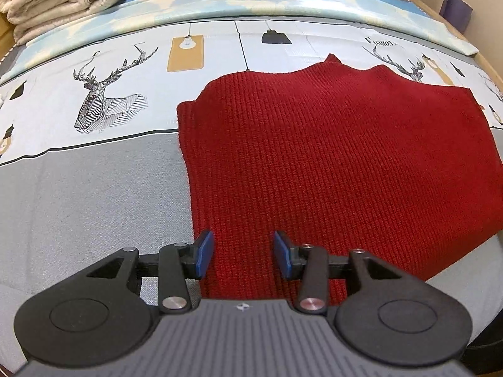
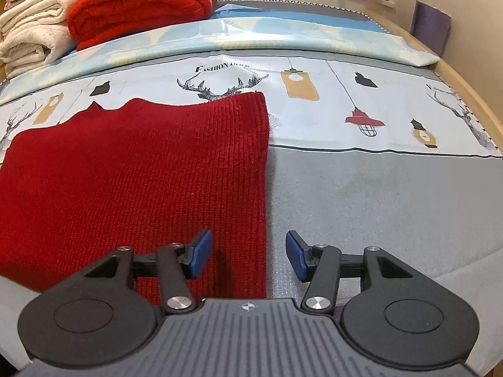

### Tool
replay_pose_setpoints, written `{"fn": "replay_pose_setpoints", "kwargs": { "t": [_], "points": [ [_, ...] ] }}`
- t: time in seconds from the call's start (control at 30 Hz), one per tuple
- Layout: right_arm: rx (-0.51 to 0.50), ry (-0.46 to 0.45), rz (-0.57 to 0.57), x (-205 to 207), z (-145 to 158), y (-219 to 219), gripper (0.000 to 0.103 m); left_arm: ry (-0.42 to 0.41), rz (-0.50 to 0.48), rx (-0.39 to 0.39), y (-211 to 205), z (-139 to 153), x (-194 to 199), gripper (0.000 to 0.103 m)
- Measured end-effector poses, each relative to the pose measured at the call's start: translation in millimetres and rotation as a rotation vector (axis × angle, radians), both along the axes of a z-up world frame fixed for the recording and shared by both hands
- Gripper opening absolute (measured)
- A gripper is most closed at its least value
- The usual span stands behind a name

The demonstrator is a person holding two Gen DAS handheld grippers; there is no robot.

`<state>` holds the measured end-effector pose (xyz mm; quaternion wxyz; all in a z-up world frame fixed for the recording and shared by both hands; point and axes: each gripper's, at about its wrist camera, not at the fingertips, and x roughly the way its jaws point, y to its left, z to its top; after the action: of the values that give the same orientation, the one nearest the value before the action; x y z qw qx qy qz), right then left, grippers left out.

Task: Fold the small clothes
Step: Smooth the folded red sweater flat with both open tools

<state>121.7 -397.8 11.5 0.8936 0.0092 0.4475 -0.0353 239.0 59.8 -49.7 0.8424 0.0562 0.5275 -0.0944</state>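
While hovering over the red knit [image 1: 314, 157], left tool [image 1: 243, 254] parted, empty, right tool [image 2: 248, 256] parted, empty

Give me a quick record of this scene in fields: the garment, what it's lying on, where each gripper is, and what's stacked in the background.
garment: red knit garment, spread flat
surface: bed cover, grey with a deer and lamp print
left gripper: open, over the garment's near left edge
right gripper: open, straddling the garment's near right edge
background: folded cream blanket beside a folded red blanket
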Motion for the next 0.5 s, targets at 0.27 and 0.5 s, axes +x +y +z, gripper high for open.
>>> {"fn": "replay_pose_setpoints", "kwargs": {
  "t": [0.27,0.5],
  "points": [
    [-0.001,-0.076,0.004,-0.5,17.4,18.7,0.054,-0.005,0.009,-0.002,4.7,1.7,-1.8,0.047],
    [0.059,-0.183,0.083,0.4,48.3,70.7,0.054,-0.017,0.04,-0.022,16.1,7.3,-5.8,0.047]
  ]
}}
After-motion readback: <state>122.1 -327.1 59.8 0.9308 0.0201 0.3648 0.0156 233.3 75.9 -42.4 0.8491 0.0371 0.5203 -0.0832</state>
